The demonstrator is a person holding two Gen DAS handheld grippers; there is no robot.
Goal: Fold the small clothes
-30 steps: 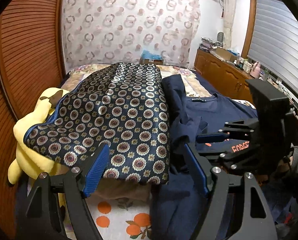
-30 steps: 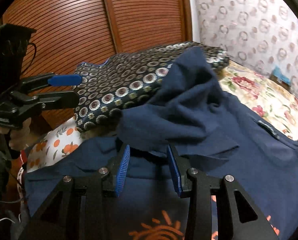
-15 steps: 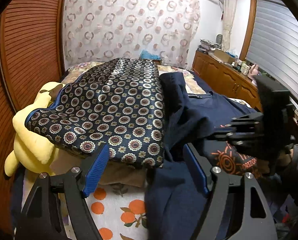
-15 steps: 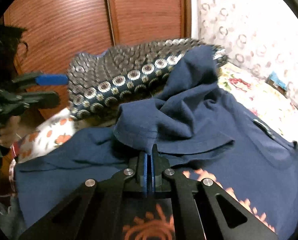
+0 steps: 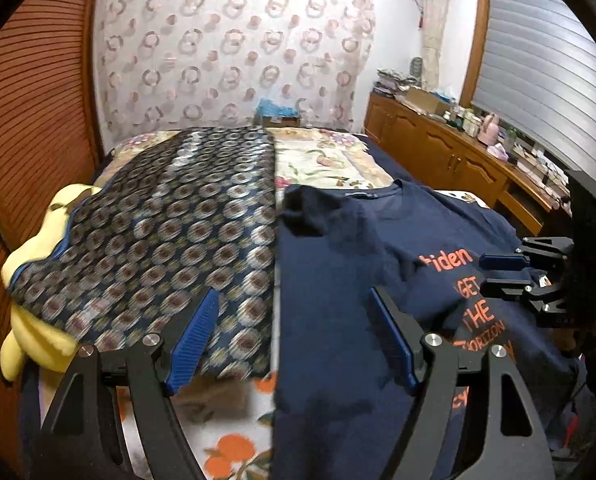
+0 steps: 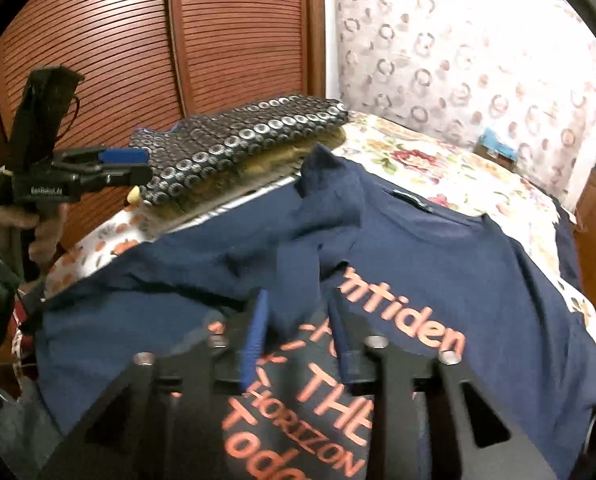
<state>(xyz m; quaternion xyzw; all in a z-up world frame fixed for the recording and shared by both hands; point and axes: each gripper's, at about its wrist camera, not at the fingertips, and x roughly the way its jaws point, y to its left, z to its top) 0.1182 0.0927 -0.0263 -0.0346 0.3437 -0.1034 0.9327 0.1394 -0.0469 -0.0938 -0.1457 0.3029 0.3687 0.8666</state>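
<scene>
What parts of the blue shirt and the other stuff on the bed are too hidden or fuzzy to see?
- Orange lettering on the navy blue cotton T-shirt: right wrist view, first letters hidden under a folded sleeve and the right claw.
- Yellow plush toy: left wrist view, mostly covered by the dark medallion-patterned cloth, which is motion-blurred.
- Small clutter on the wooden sideboard: left wrist view, too small.

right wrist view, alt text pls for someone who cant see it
A navy t-shirt with orange lettering lies face up on a bed, one sleeve folded onto its chest. The right gripper, jaws just opened, sits over that sleeve; the open left gripper hovers beside a patterned cushion.
</scene>
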